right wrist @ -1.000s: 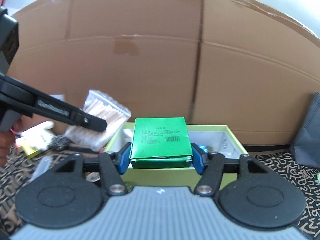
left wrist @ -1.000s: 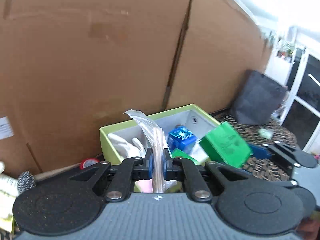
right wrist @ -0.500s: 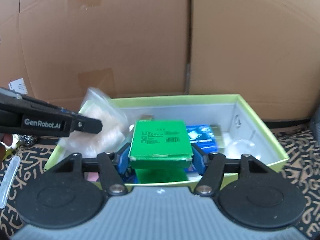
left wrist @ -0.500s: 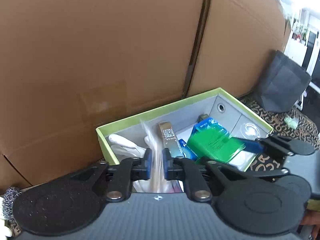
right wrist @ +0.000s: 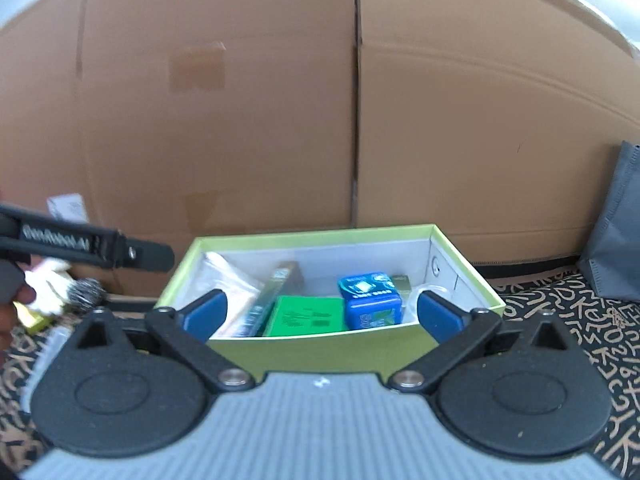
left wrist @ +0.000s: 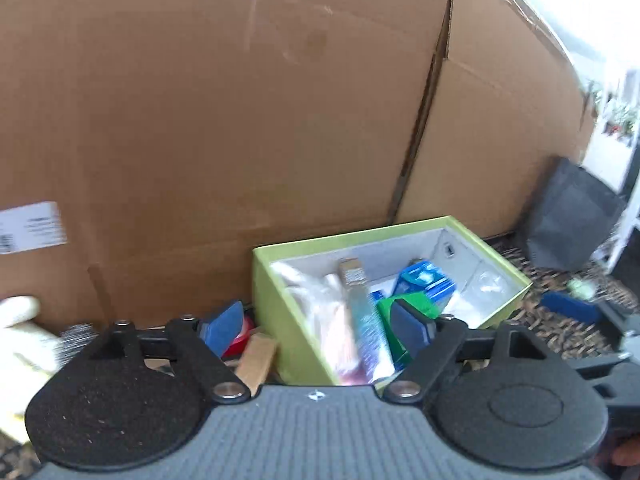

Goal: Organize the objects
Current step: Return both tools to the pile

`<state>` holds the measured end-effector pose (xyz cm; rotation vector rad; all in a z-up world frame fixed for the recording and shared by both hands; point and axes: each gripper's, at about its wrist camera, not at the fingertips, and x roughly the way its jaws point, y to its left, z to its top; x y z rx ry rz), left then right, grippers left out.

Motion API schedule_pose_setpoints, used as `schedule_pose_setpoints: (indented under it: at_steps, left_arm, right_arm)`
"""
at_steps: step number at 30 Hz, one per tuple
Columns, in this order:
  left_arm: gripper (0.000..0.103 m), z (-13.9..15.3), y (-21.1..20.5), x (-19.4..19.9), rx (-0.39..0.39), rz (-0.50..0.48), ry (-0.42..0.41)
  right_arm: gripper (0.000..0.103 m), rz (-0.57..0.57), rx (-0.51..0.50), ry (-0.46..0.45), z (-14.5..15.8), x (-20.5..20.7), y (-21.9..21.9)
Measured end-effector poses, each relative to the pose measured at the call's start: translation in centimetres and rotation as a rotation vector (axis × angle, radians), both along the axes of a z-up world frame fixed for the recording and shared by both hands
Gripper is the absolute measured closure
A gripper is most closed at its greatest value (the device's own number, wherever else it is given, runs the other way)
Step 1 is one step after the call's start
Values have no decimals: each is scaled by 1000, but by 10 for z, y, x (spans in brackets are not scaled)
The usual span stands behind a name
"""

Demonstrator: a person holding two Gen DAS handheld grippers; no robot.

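Tools apart over the green box

Blue pads of the right tool (right wrist: 322, 314) stand wide apart, having just been opening, with nothing clamped between them. Beyond them the lime-green rectangular cardboard box (right wrist: 320, 350) holds a flat green carton (right wrist: 308, 316), a blue cube-shaped package (right wrist: 368, 298), a clear plastic bag of wooden sticks (right wrist: 228, 292) and a long narrow tube box (right wrist: 276, 292). The left tool (left wrist: 316, 326) has likewise just been opening and grips nothing; the bag lies in the box ahead. Brown corrugated cardboard sheets (right wrist: 360, 120) rise behind.
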<state>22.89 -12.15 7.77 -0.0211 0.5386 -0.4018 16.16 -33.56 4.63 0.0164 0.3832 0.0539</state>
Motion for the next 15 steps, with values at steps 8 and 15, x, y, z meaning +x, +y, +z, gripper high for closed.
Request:
schedule_pose_setpoints:
  at_steps: [8,15]
  left_arm:
    - [16,-3,18,-57,94,122,-9]
    - [16,-21,47,-81,75,178,30]
  right_arm:
    - [0,74,37,-41,9,-37,28]
    - [0,130,17,-40,3,-59,61]
